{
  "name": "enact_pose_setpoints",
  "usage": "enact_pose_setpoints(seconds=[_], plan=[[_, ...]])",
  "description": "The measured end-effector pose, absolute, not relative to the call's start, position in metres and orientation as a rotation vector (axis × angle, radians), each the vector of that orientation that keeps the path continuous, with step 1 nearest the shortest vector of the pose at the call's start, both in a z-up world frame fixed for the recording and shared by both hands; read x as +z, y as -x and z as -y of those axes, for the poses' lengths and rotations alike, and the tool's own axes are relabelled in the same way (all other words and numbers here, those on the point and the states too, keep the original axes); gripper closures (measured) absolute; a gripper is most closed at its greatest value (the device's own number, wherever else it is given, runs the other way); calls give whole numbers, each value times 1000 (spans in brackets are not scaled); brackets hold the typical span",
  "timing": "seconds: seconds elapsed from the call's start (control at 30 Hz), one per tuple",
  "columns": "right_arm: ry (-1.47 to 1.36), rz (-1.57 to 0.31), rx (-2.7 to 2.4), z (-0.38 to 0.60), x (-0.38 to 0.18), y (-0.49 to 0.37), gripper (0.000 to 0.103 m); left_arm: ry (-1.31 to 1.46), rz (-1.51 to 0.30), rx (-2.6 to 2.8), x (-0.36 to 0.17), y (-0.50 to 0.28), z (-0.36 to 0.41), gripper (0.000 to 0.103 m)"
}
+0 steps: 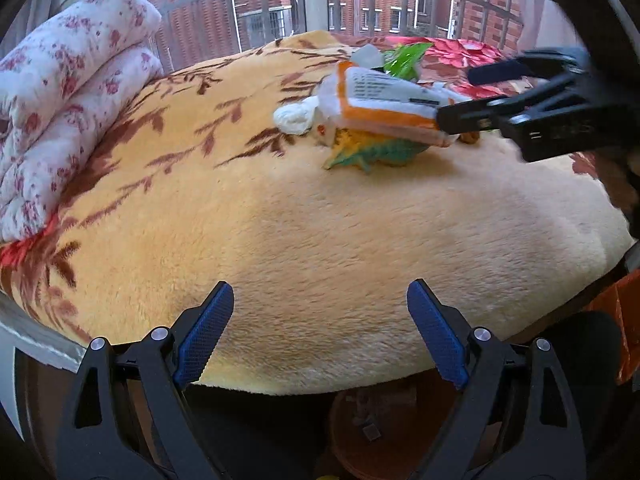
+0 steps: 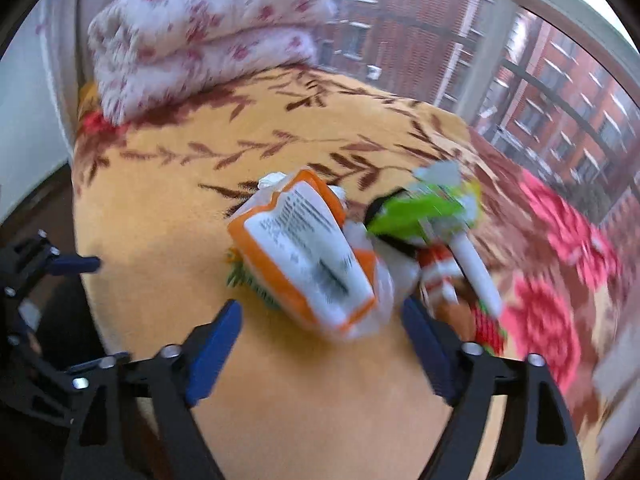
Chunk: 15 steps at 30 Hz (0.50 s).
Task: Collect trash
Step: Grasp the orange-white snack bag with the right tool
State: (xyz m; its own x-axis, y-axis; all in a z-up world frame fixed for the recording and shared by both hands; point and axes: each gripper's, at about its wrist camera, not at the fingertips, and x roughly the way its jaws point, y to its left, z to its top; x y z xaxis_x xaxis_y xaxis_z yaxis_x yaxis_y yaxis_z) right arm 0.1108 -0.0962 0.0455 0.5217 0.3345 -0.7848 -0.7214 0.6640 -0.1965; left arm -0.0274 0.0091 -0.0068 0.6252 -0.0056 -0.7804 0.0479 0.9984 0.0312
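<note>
A pile of trash lies on a plush yellow blanket (image 1: 320, 240). On top is an orange-and-white packet (image 1: 384, 98), which also shows in the right wrist view (image 2: 308, 252). Beside it are a crumpled white tissue (image 1: 294, 117), a green wrapper (image 1: 404, 58) (image 2: 416, 212) and a green-yellow wrapper (image 1: 376, 152) underneath. My left gripper (image 1: 320, 320) is open and empty at the blanket's near edge. My right gripper (image 2: 322, 320) is open, its jaws on either side of the packet's near end; it also shows at the right of the left wrist view (image 1: 480, 96).
A folded white quilt with pink flowers (image 1: 68, 92) (image 2: 200, 36) lies at the blanket's left end. A red floral cover (image 2: 552, 280) lies on the right. A barred window (image 1: 280, 0) runs behind the bed. The right wrist view is motion-blurred.
</note>
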Motion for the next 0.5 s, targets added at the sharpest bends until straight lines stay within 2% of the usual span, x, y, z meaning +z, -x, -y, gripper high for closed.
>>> enact_pose_setpoints(seconds=[0.2, 0.27, 0.4, 0.5], plan=[[670, -814, 741, 55, 22, -133, 20, -28, -906, -23, -12, 23, -19, 17], [647, -845, 764, 49, 17, -140, 27, -18, -908, -24, -13, 22, -22, 17], [526, -904, 803, 53, 16, -156, 32, -8, -906, -29, -13, 24, -24, 17], [466, -920, 817, 60, 17, -158, 41, -3, -905, -32, -13, 25, -25, 17]])
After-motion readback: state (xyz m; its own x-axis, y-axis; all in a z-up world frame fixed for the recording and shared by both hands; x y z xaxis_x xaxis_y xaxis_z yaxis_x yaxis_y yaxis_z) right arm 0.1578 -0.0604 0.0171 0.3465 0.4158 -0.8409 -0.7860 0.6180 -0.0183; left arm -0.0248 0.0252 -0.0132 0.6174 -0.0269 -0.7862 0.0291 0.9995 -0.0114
